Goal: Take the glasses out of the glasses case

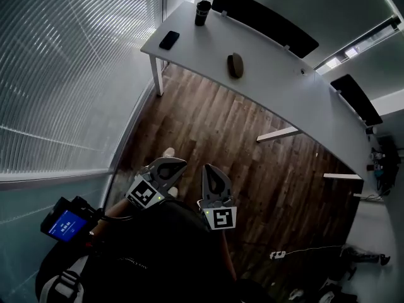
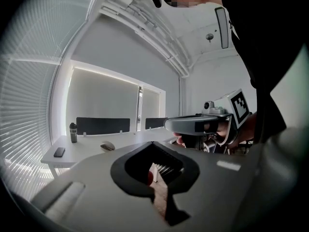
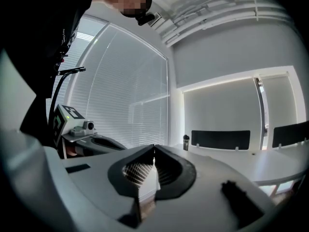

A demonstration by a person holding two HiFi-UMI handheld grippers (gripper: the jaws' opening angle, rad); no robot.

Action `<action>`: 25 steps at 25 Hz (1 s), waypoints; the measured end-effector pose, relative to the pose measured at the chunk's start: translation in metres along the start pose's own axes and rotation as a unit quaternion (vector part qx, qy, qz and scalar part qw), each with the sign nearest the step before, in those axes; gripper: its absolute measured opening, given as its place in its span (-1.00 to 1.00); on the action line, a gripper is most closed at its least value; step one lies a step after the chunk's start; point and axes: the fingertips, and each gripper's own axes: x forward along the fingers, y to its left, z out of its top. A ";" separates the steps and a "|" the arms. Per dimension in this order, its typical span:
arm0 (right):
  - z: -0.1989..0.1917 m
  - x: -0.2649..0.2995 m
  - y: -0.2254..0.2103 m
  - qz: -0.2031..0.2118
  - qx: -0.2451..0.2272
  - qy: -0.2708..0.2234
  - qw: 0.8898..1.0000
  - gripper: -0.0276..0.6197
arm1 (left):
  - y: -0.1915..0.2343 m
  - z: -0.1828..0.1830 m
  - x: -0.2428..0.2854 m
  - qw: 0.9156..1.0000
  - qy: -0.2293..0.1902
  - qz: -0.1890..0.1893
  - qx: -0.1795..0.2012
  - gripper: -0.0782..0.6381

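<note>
A brown oval glasses case (image 1: 235, 65) lies shut on the long white desk (image 1: 278, 87), far ahead of me. In the left gripper view the glasses case (image 2: 107, 146) shows small on the desk. No glasses are in sight. My left gripper (image 1: 177, 163) and right gripper (image 1: 209, 169) hang side by side over the wooden floor, close to my body and well short of the desk. Both point roughly level toward it. The left gripper (image 2: 153, 143) is shut with nothing in it, and so is the right gripper (image 3: 154, 146).
A black phone (image 1: 169, 40) and a dark tumbler (image 1: 202, 12) sit at the desk's left end. Black screens (image 1: 265, 19) run along its far edge. Window blinds (image 1: 69, 74) fill the left side. A power strip (image 1: 278, 254) lies on the floor at the right.
</note>
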 end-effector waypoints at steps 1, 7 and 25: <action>0.001 0.008 -0.005 -0.001 0.000 0.003 1.000 -0.89 | 0.007 0.002 0.005 1.000 -0.003 0.002 -0.005 -0.76; 0.002 0.077 -0.054 -0.026 -0.003 0.028 0.999 -0.89 | 0.080 0.006 0.041 1.000 -0.006 -0.009 -0.026 -0.76; 0.043 0.181 -0.089 0.015 0.007 0.022 1.000 -0.89 | 0.180 0.038 0.115 0.999 -0.013 -0.018 -0.029 -0.76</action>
